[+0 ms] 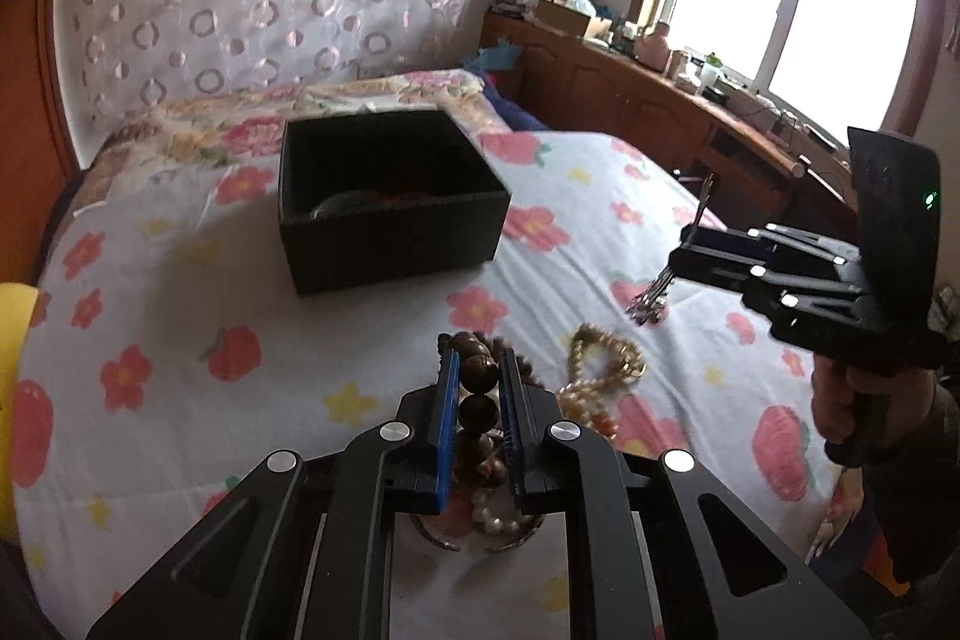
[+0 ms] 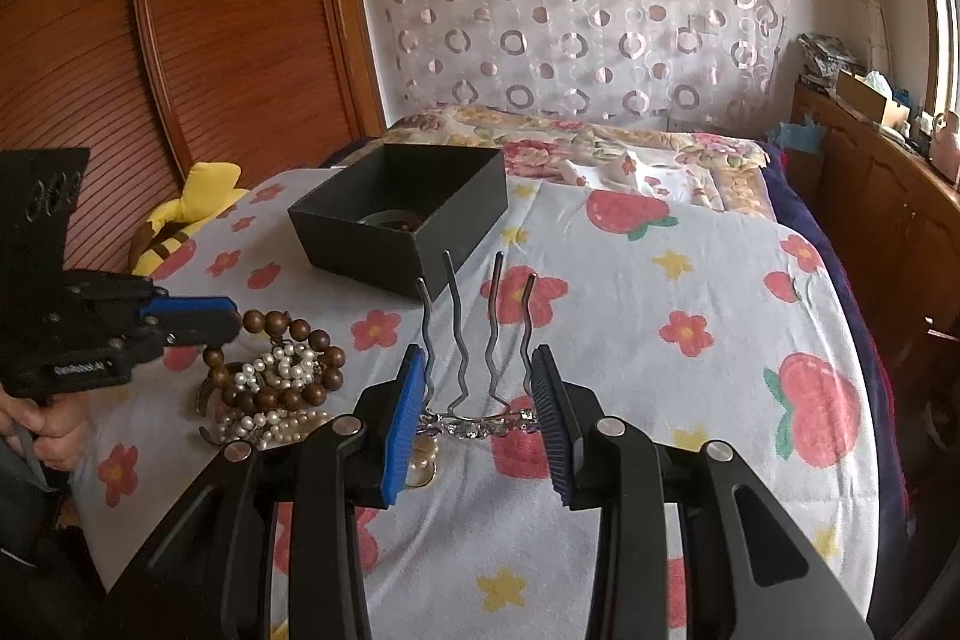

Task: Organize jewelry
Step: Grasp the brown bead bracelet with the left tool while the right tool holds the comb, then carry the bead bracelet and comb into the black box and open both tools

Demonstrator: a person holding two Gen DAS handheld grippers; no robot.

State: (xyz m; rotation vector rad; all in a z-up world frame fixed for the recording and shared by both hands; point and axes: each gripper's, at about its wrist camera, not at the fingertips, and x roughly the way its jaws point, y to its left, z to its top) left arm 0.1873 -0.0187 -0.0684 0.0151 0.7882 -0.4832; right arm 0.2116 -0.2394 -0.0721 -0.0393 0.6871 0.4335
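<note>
My left gripper is shut on a string of large brown wooden beads, which rises out of a pile of jewelry on the flowered bedspread. In the right wrist view the same left gripper touches the brown beads above a tangle of pearl strands. My right gripper is shut on a silver hair comb, its wavy prongs pointing up; from the left wrist view the right gripper holds the comb above the bed. A gold and pearl necklace lies beside the pile. The black open box stands farther back with something inside.
A yellow plush toy lies at the bed's left edge by a wooden slatted wardrobe. A wooden cabinet with clutter runs under the window on the right. A person's hand grips each handle.
</note>
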